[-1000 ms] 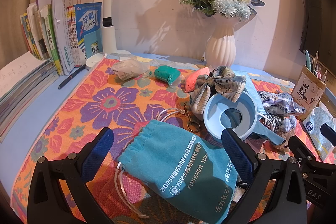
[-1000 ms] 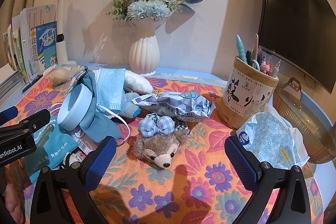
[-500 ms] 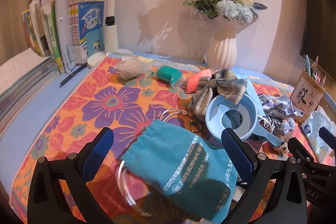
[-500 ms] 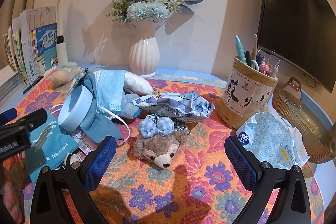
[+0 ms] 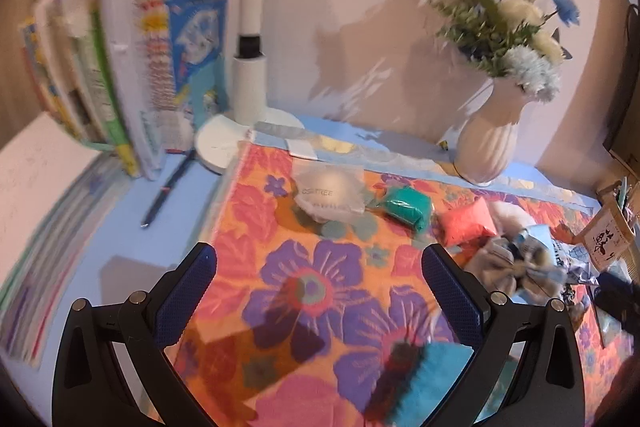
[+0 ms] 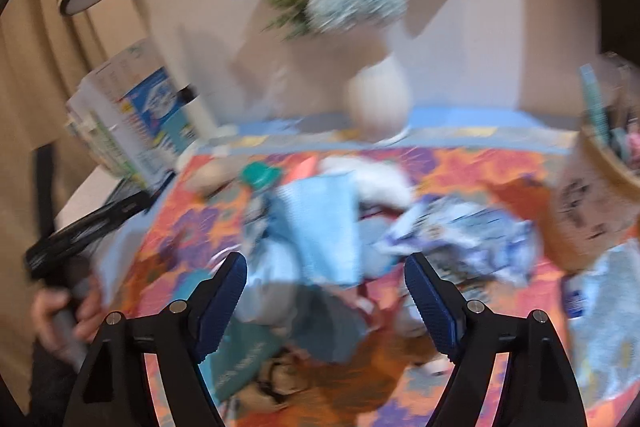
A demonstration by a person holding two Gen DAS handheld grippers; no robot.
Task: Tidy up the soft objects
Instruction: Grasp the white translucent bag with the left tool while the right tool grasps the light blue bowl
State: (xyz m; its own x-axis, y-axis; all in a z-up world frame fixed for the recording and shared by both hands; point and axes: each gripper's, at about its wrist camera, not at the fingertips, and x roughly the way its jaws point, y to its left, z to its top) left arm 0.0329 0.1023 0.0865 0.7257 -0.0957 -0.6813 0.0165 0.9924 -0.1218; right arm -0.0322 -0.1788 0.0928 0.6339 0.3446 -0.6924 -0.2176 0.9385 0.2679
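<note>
Left tool (image 5: 318, 291): jaws wide apart, nothing between them, over bare floral cloth (image 5: 280, 267) on the surface. Teal drawstring pouch (image 5: 424, 379) lies flat at the frame's bottom edge; contents can't be seen. Right tool (image 6: 326, 291): jaws apart, just been closing, gripping nothing, above the blurred soft pile with the blue face mask (image 6: 324, 223). White vase (image 5: 486, 135) holds blue and white flowers (image 5: 516, 23). Pen holder (image 6: 596, 199) holds pens, beside a crumpled blue-white packet (image 6: 460, 231).
</note>
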